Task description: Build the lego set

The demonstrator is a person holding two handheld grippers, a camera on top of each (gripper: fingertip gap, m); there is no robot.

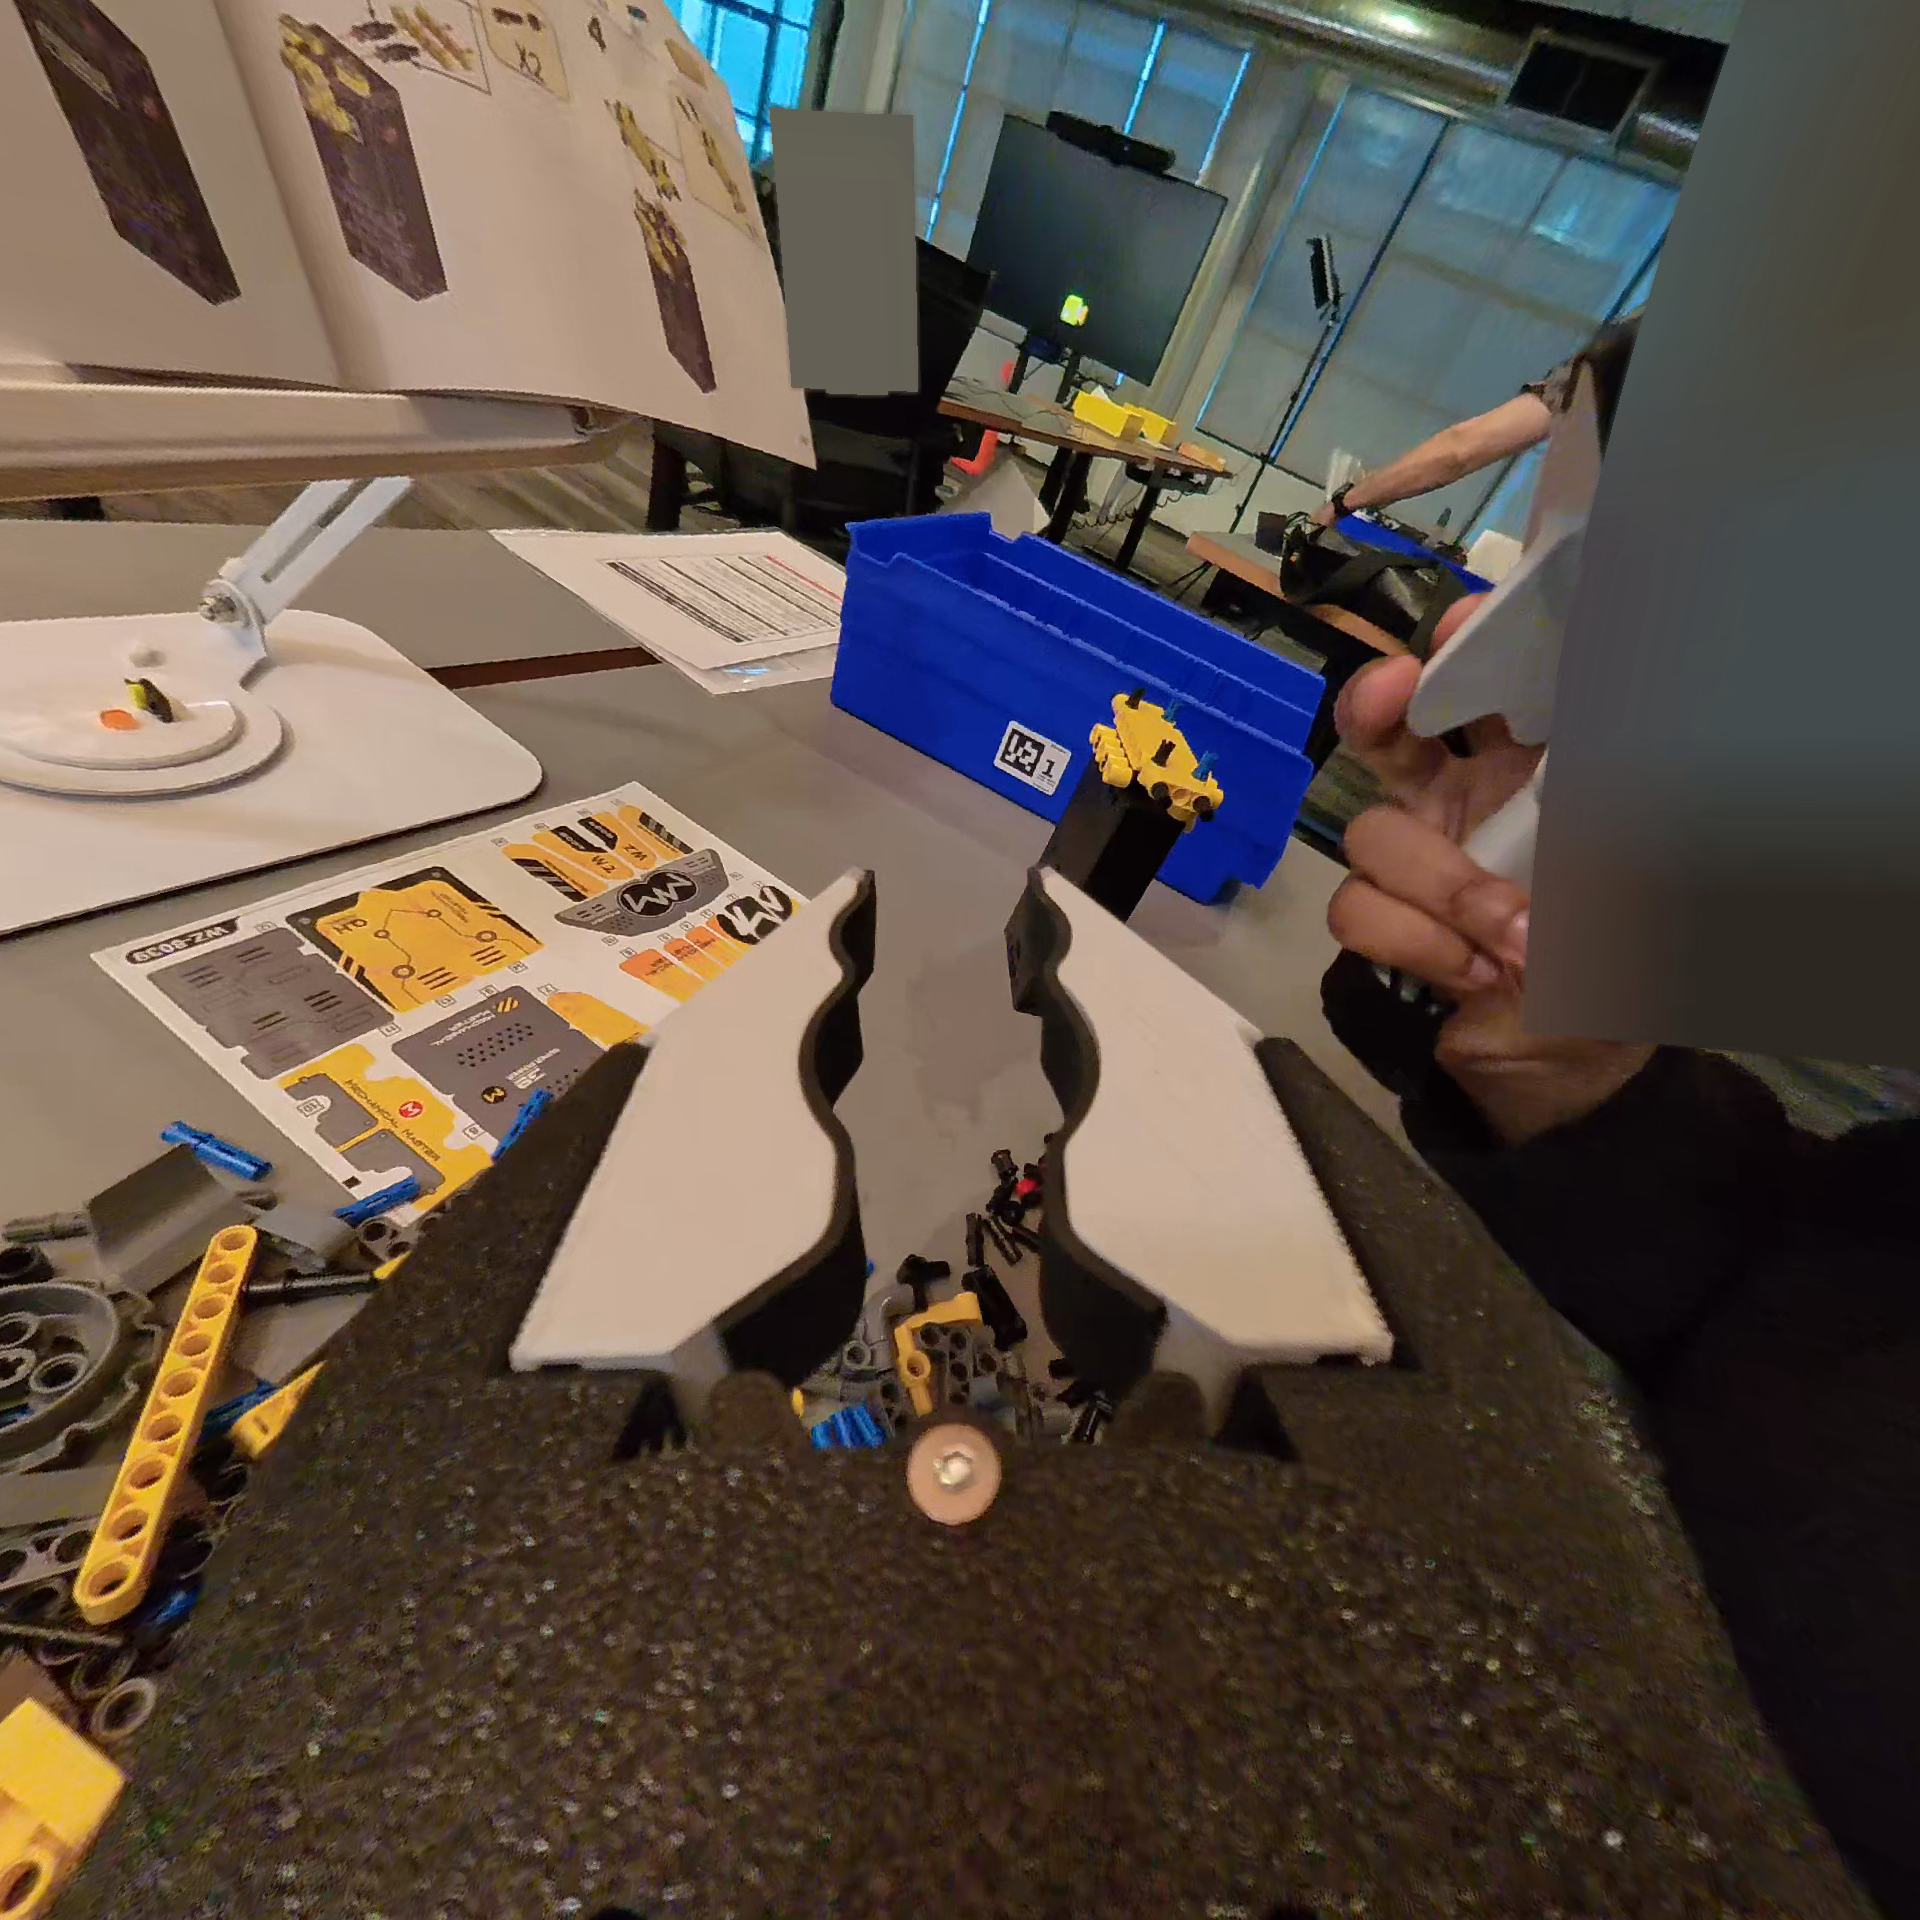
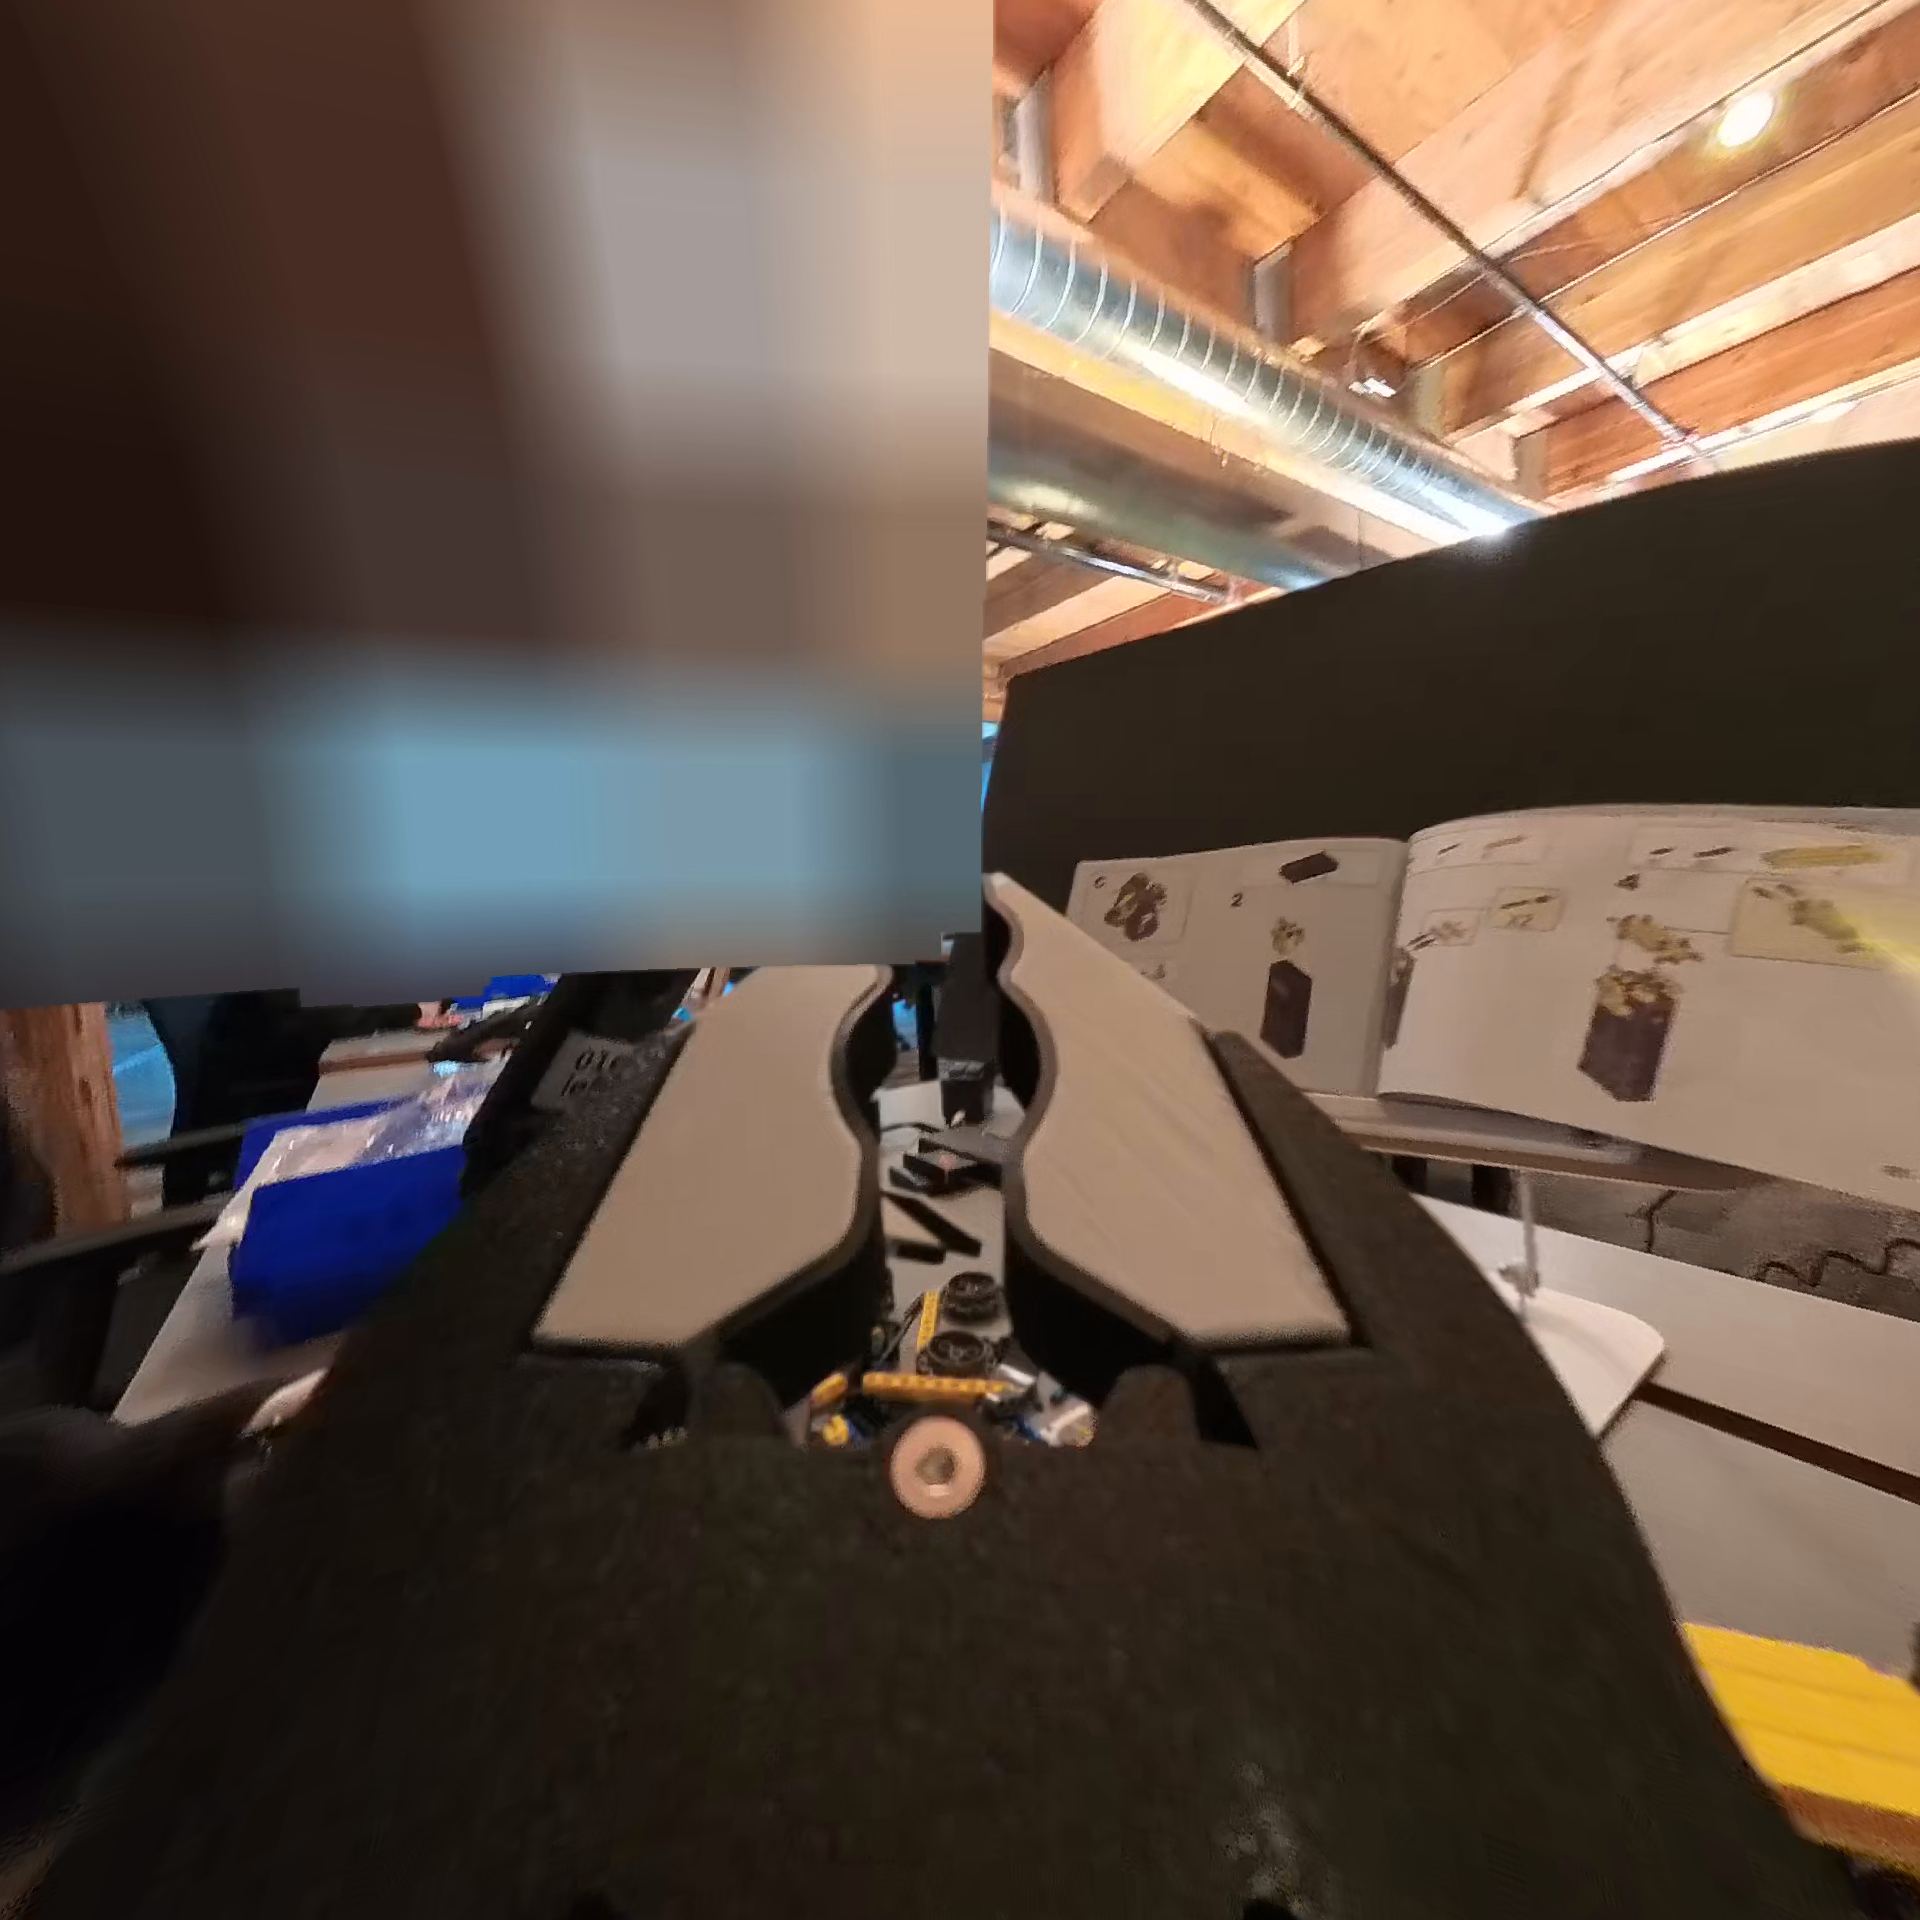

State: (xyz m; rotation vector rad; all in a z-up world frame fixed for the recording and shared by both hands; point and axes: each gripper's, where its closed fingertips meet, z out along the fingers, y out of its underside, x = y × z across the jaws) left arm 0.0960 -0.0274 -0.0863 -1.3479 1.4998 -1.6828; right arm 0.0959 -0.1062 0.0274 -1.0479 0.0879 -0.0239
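My left gripper (image 1: 943,914) is open and empty, low over the grey table (image 1: 935,790). Beneath its fingers lies a pile of small black, grey, yellow and blue building pieces (image 1: 951,1340). Just beyond its tips a black column topped with a yellow beam assembly (image 1: 1148,764) stands upright. My right gripper (image 2: 940,951) is open and empty, raised and tilted upward; loose pieces and small black wheels (image 2: 951,1351) show below between its fingers. In the left wrist view a hand (image 1: 1434,831) holds the right gripper (image 1: 1496,644) at the right edge, partly hidden.
A blue bin (image 1: 1039,665) stands behind the column. A sticker sheet (image 1: 436,987) lies at left beside a long yellow beam (image 1: 166,1423) and grey parts. An open instruction booklet (image 2: 1621,966) rests on a white stand (image 1: 260,727). A black partition (image 2: 1455,675) rises behind. The gap from one gripper's tips to the other's is roughly 15 centimetres. To the long yellow beam (image 1: 166,1423): left tips about 15 centimetres, right tips about 30 centimetres.
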